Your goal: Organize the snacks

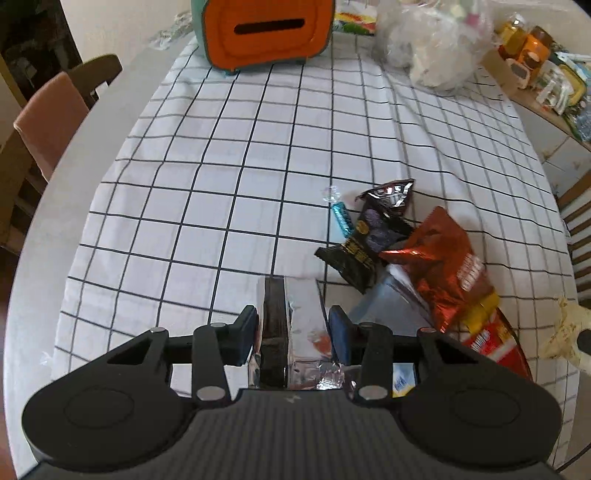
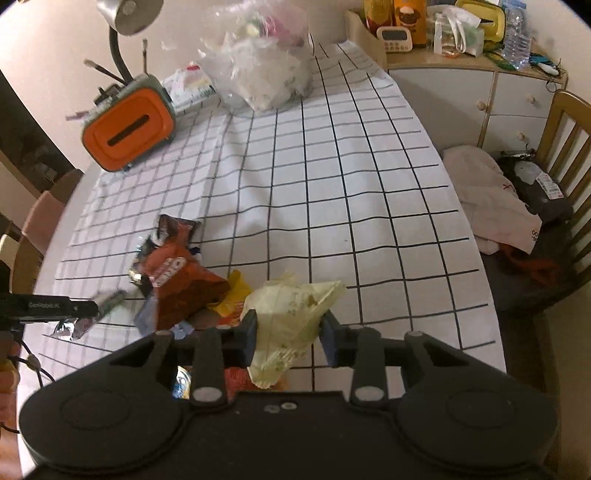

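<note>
My left gripper (image 1: 292, 334) is shut on a silver foil snack packet (image 1: 291, 325) with a dark stripe, held just above the checked tablecloth (image 1: 229, 155). To its right lies a pile of snacks: a black and purple packet (image 1: 373, 236), a red-brown chip bag (image 1: 450, 273), a small blue candy (image 1: 341, 218) and a red and yellow packet (image 1: 487, 332). My right gripper (image 2: 290, 334) is shut on a pale yellow crumpled snack bag (image 2: 291, 317), right of the pile (image 2: 177, 284). The left gripper with its silver packet shows at the left edge of the right wrist view (image 2: 74, 310).
An orange and green box with a slot (image 1: 266, 29) stands at the table's far end, beside a clear plastic bag of items (image 1: 432, 44). A cluttered side cabinet (image 2: 461, 48) and a wooden chair with cloths (image 2: 517, 206) stand to the right. Chairs (image 1: 55, 110) stand at left.
</note>
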A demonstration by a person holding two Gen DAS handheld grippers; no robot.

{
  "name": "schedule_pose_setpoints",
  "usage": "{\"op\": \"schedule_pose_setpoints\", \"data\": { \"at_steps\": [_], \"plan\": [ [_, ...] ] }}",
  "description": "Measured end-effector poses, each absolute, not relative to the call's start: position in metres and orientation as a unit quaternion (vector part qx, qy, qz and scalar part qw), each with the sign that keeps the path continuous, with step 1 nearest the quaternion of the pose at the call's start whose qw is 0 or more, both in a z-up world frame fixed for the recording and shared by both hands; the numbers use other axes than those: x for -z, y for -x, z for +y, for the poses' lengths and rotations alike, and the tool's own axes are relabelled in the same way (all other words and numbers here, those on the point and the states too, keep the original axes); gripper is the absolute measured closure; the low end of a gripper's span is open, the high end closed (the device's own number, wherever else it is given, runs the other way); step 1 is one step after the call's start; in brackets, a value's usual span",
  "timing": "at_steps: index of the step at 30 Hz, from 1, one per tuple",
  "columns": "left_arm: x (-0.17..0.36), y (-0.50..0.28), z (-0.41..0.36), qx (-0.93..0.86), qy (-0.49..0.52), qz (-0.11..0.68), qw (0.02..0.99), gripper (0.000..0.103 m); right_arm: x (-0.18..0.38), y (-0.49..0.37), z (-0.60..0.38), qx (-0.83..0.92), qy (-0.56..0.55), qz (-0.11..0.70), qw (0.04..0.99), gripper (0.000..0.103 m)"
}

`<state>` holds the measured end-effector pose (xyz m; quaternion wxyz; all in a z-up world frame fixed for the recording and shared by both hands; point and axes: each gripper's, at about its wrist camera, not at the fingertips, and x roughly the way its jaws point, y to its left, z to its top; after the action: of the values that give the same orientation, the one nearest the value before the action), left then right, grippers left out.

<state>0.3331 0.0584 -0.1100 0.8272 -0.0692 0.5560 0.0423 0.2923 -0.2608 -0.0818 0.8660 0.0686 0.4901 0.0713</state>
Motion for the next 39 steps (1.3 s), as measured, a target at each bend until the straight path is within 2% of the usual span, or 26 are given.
{"op": "schedule_pose_setpoints", "data": {
  "at_steps": [1, 2, 12, 19, 21, 23, 25, 34, 36, 39],
  "plan": [
    [0.105, -0.328, 0.057, -0.041, 0.068, 0.554, 0.829, 0.063, 0.078, -0.288, -0.26, -0.071, -0.066, 0.486, 0.868, 0.069],
    [0.1, -0.324, 0.056, -0.039, 0.067, 0.552, 0.83, 0.069, 0.073, -0.284, -0.26, -0.073, -0.065, 0.483, 0.87, 0.069],
    [0.065, -0.28, 0.044, -0.012, 0.049, 0.537, 0.842, 0.071, 0.031, -0.237, -0.26, -0.103, -0.064, 0.453, 0.883, 0.069],
    [0.094, -0.288, 0.06, -0.015, 0.062, 0.586, 0.808, 0.07, 0.028, -0.211, -0.252, -0.132, -0.066, 0.452, 0.88, 0.069],
    [0.109, -0.292, 0.063, -0.016, 0.068, 0.604, 0.794, 0.066, 0.032, -0.206, -0.249, -0.136, -0.072, 0.457, 0.876, 0.069],
    [0.125, -0.295, 0.064, -0.022, 0.074, 0.615, 0.785, 0.046, 0.036, -0.203, -0.245, -0.137, -0.074, 0.462, 0.873, 0.069],
    [0.137, -0.298, 0.066, -0.029, 0.074, 0.624, 0.777, 0.042, 0.04, -0.202, -0.243, -0.137, -0.075, 0.465, 0.871, 0.069],
    [0.168, -0.32, 0.063, -0.036, 0.068, 0.665, 0.743, 0.043, 0.05, -0.199, -0.234, -0.14, -0.079, 0.475, 0.865, 0.069],
    [0.172, -0.323, 0.064, -0.038, 0.066, 0.669, 0.74, 0.047, 0.052, -0.199, -0.231, -0.14, -0.078, 0.476, 0.865, 0.069],
    [0.176, -0.325, 0.064, -0.039, 0.062, 0.674, 0.735, 0.06, 0.052, -0.2, -0.228, -0.142, -0.075, 0.477, 0.864, 0.069]
  ]
}}
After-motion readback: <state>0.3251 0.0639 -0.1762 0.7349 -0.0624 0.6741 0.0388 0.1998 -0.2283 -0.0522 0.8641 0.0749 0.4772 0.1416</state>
